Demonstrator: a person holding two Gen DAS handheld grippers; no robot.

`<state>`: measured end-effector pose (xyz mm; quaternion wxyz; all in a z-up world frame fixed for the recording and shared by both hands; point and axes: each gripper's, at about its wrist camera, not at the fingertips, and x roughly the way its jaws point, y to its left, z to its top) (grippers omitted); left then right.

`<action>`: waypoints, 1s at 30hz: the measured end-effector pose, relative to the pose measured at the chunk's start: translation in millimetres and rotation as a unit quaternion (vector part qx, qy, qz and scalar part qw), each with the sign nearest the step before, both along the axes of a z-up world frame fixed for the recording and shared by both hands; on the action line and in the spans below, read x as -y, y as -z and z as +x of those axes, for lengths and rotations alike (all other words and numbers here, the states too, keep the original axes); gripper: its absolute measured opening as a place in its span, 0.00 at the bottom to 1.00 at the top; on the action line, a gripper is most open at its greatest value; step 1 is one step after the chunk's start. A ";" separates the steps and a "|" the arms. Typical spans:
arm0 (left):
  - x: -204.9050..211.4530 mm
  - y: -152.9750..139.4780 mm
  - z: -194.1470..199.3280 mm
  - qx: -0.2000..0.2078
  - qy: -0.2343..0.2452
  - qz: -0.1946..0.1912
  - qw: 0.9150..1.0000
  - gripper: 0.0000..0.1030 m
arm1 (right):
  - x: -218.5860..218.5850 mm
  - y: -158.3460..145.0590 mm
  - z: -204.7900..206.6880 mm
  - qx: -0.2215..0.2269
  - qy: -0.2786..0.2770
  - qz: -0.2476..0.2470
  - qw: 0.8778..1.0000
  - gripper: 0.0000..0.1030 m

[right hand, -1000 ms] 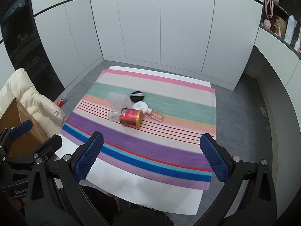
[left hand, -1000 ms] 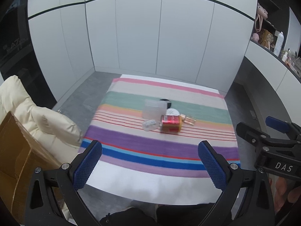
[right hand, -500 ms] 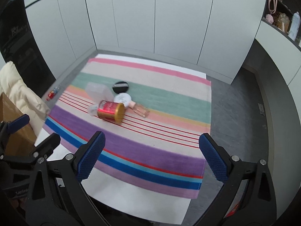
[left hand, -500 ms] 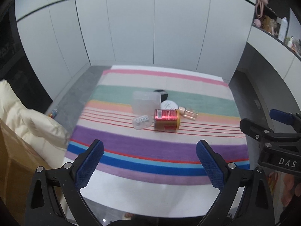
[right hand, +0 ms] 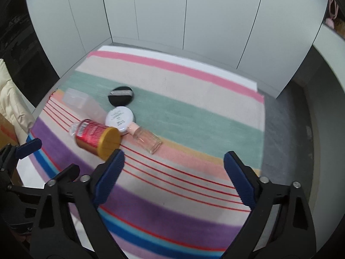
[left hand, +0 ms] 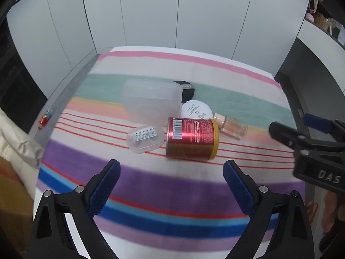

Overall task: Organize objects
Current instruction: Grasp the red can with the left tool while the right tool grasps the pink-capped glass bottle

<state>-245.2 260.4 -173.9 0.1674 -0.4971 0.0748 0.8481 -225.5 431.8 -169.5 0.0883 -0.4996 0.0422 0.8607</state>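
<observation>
Left tongs [left hand: 171, 173], right tongs [right hand: 173, 166]: both wide but closing, nothing between jaws, above striped rug [left hand: 151, 185]. Red can [left hand: 192, 138] lies sideways, touching clear case [left hand: 145, 138].

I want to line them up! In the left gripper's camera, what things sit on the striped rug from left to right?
Small clear case → red can → little pink-capped bottle.
</observation>
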 end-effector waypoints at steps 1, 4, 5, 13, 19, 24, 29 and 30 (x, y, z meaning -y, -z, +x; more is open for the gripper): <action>-2.6 4.2 -3.3 0.001 0.002 0.001 1.000 0.93 | -1.8 7.1 -4.3 0.002 -0.001 0.000 1.000 0.90; -8.7 15.6 -11.5 0.013 0.004 0.008 1.000 0.93 | -2.7 21.8 -13.0 0.008 -0.009 -0.006 1.000 0.90; -10.3 18.5 -13.7 0.014 0.005 0.011 1.000 0.93 | -2.4 24.9 -15.2 0.009 -0.013 -0.006 1.000 0.90; -24.8 38.5 -27.2 0.016 0.016 0.008 1.000 0.80 | -4.6 45.8 -31.8 0.019 -0.026 -0.011 0.999 0.90; -23.8 44.1 -33.9 0.009 0.028 0.018 0.999 0.62 | 1.2 58.5 -46.0 0.026 -0.029 -0.026 0.999 0.89; -19.6 45.9 -36.1 0.006 0.020 0.015 1.000 0.61 | 9.3 68.8 -57.3 0.035 -0.040 -0.031 0.998 0.78; -16.8 45.6 -35.7 0.003 0.023 0.004 1.000 0.61 | 19.1 74.8 -62.8 0.045 -0.052 -0.031 0.997 0.53; -16.7 45.7 -35.2 0.004 0.023 0.004 1.000 0.61 | 21.2 75.2 -62.4 0.045 -0.053 -0.029 0.997 0.50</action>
